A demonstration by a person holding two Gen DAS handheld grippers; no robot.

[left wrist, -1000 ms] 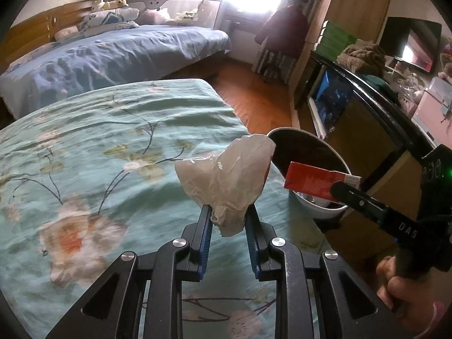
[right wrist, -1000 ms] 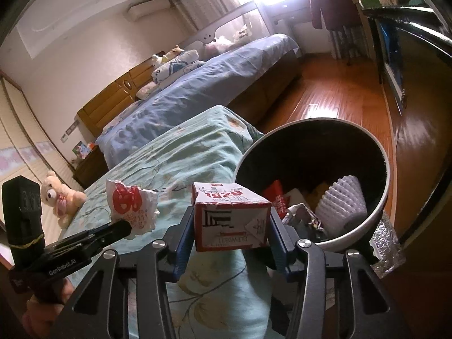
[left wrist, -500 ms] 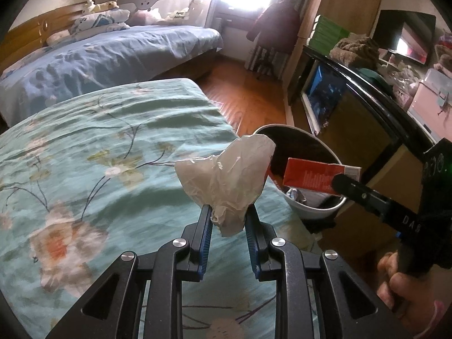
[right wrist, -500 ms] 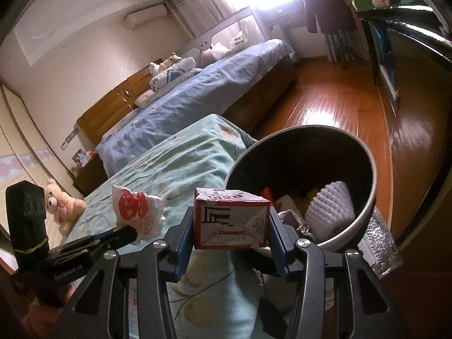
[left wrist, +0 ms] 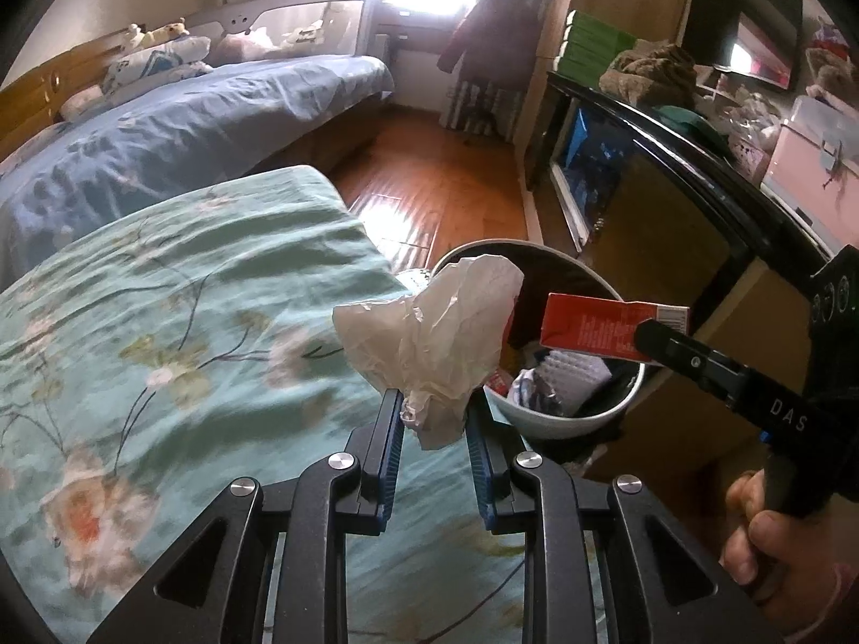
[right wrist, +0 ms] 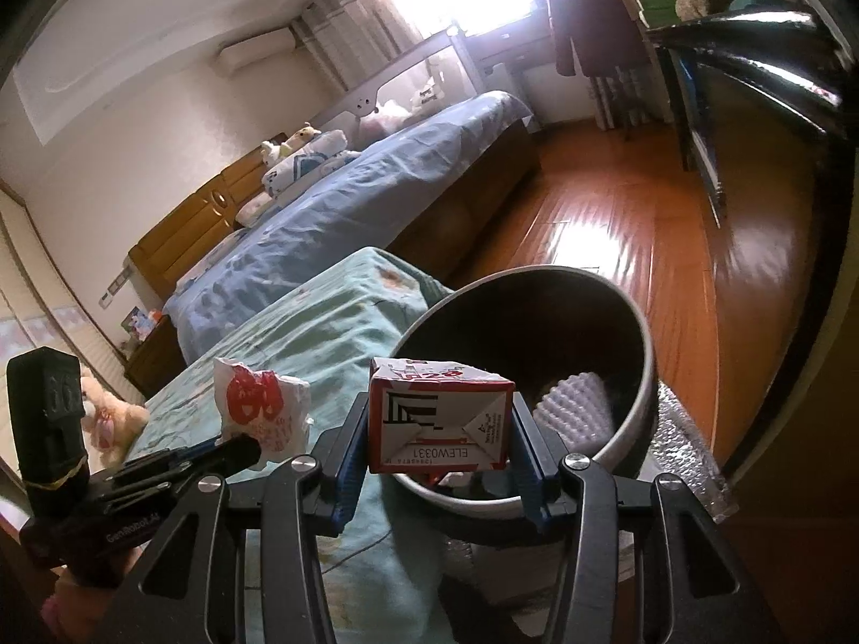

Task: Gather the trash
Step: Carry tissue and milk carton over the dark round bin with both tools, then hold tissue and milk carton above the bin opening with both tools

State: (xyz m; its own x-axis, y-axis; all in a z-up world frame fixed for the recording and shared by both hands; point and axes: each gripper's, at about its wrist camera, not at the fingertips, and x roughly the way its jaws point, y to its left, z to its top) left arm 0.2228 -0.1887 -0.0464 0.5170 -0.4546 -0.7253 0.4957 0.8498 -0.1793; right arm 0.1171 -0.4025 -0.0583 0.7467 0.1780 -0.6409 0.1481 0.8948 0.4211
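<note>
Between the left gripper's (left wrist: 434,412) 2 fingers, a crumpled plastic bag (left wrist: 429,343) is clamped above the green bedspread (left wrist: 177,322). Beside it, the right gripper (right wrist: 437,429) pinches a red carton (right wrist: 437,418) over the trash bin (right wrist: 641,408), which sits against the bed's edge.

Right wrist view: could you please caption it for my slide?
Right hand-held gripper carries a red-and-white carton toward the trash bin.

"ELEW0331" on carton (right wrist: 440,421), "DAS" on hand-held gripper (left wrist: 773,408)
</note>
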